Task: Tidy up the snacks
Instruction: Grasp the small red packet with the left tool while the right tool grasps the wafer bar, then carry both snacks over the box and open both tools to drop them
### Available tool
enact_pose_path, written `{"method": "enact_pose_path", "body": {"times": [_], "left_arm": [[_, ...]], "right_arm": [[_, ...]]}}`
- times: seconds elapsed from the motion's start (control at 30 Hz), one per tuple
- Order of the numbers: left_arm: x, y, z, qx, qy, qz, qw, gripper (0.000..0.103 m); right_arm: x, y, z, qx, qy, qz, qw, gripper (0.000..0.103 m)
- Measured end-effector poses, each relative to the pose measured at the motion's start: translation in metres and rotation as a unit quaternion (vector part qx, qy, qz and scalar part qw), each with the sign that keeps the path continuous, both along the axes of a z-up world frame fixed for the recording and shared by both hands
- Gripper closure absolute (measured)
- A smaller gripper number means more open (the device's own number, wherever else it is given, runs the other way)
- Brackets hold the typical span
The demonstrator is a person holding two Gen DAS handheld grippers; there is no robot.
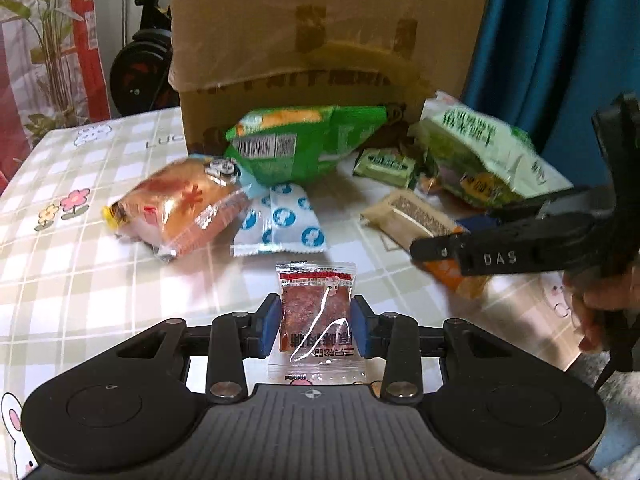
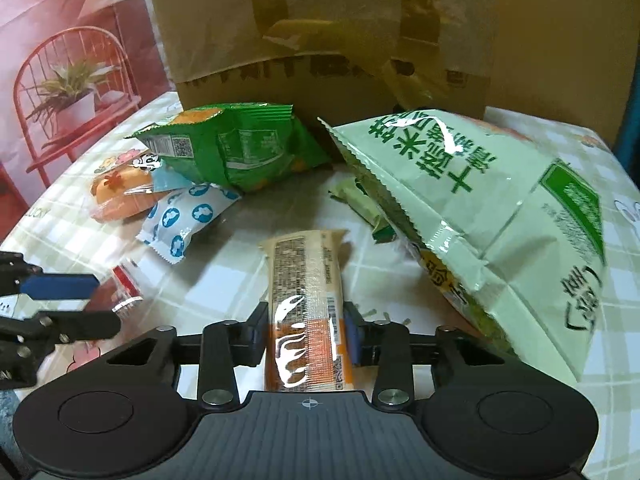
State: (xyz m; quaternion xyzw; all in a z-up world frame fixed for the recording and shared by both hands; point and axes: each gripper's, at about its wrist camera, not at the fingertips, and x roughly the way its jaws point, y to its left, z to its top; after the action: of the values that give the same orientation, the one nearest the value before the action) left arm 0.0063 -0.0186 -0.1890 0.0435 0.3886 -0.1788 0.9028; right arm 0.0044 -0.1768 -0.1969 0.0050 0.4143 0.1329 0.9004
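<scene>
**Left wrist view: two light packets gripped**

The left gripper (image 1: 316,322) is clamped on a small clear meat-snack sachet (image 1: 316,312), low centre of frame; it is judged light, flat and slippery. In the right wrist view, the right gripper (image 2: 308,330) is closed on a long orange-and-beige bar packet (image 2: 306,300), bottom centre, judged crushable; a mid-body hold suits it.

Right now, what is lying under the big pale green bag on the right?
Under the big pale green bag, a small olive-green packet sticks out at its left edge, resting on the checked tablecloth. Whatever else lies beneath is covered by the bag.
</scene>
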Motion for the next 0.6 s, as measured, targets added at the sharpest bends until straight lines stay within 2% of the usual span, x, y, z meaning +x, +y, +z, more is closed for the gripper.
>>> {"method": "enact_pose_path", "body": {"times": [0.13, 0.33, 0.47, 0.6], "left_arm": [[-0.003, 0.002, 0.016, -0.009, -0.023, 0.004, 0.9997, 0.063], [0.001, 0.008, 0.057, -0.025, -0.079, 0.014, 0.9965, 0.063], [0.015, 0.014, 0.094, -0.043, -0.120, 0.024, 0.9915, 0.063], [0.043, 0.017, 0.130, -0.059, -0.156, 0.029, 0.9856, 0.063]], "right_arm": [[-0.011, -0.006, 0.013, 0.020, -0.017, 0.000, 1.000, 0.070], [-0.018, -0.013, 0.053, 0.060, -0.062, 0.009, 0.996, 0.070], [-0.008, -0.017, 0.091, 0.089, -0.102, 0.015, 0.991, 0.070], [0.019, -0.029, 0.139, 0.105, -0.158, 0.015, 0.982, 0.070]]}}
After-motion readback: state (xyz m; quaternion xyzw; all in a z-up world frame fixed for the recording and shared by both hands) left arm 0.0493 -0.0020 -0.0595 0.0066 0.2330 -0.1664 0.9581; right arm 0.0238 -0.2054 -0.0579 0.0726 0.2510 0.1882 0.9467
